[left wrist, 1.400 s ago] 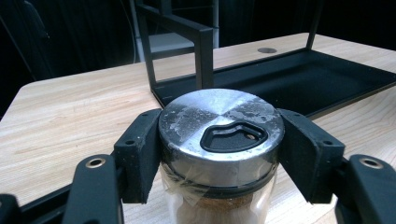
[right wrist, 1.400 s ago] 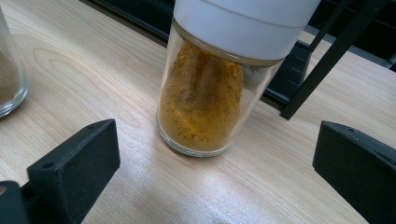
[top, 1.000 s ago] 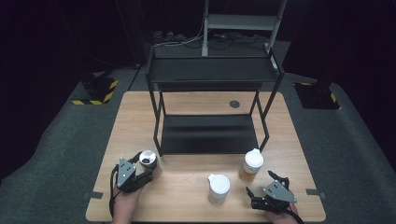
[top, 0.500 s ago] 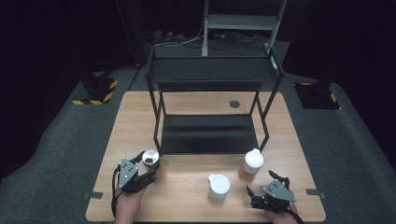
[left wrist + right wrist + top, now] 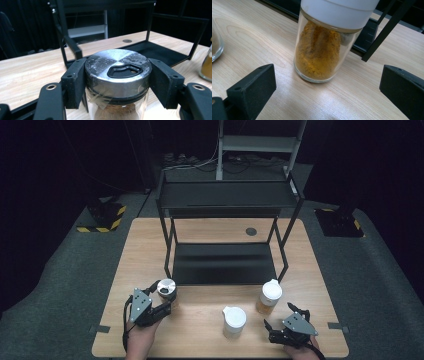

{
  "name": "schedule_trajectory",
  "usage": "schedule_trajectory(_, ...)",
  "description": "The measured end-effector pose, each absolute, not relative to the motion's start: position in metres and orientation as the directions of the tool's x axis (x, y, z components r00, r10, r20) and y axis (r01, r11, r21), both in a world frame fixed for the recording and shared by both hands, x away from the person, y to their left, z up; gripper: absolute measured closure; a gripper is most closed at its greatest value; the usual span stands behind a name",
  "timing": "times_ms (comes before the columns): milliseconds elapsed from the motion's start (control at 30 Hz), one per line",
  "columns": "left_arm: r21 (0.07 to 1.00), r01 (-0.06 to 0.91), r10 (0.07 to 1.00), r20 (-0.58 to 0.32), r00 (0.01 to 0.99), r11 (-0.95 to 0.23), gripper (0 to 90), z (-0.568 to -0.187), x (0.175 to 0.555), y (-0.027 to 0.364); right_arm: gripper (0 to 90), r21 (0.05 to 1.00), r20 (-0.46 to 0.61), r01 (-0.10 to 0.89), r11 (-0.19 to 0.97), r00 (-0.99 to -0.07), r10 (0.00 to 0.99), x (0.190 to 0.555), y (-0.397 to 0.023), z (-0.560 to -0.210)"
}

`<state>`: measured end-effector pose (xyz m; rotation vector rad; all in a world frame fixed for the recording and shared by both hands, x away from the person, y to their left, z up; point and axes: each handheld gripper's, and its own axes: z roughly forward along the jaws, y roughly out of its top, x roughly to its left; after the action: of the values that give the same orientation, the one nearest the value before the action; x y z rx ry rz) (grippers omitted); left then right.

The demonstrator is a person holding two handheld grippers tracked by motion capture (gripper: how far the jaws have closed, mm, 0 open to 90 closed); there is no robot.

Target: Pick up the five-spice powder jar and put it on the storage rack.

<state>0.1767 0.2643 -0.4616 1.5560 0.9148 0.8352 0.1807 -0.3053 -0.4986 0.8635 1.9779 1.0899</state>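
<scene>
Left claw clamping the steel-lidded spice jar; right claw waiting open at the yellow-powder jar.

I am gripping with the left claw (image 5: 117,85), pads (image 5: 75,82) pressing the metal lid (image 5: 118,67) of the glass jar (image 5: 167,292) at the desk's (image 5: 200,330) near-left, just before the black rack (image 5: 225,262). Glass is rigid, breakable and probably slick, part-filled so likely light; taking it around the lid rim is giving a firmer bite. My right claw (image 5: 324,95) is standing spread wide, holding nothing, facing the white-capped jar (image 5: 322,50); a third jar (image 5: 234,320) is sitting between.
</scene>
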Motion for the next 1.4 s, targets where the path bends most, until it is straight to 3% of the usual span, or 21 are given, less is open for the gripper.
schedule_trajectory(733, 0.991, 0.082, 0.873, 0.054, 0.484, -0.107, 34.7, -0.432, 0.206, 0.234, 0.0, 0.885, -0.257, 0.206, 0.417, -0.531, 0.807, 0.181, -0.307, -0.499)
schedule_trajectory(1400, 0.986, 0.100, 0.885, 0.076, 0.459, -0.136, 34.7, -0.433, 0.236, 0.215, 0.0, 0.888, -0.258, 0.195, 0.416, -0.538, 0.803, 0.180, -0.309, -0.500)
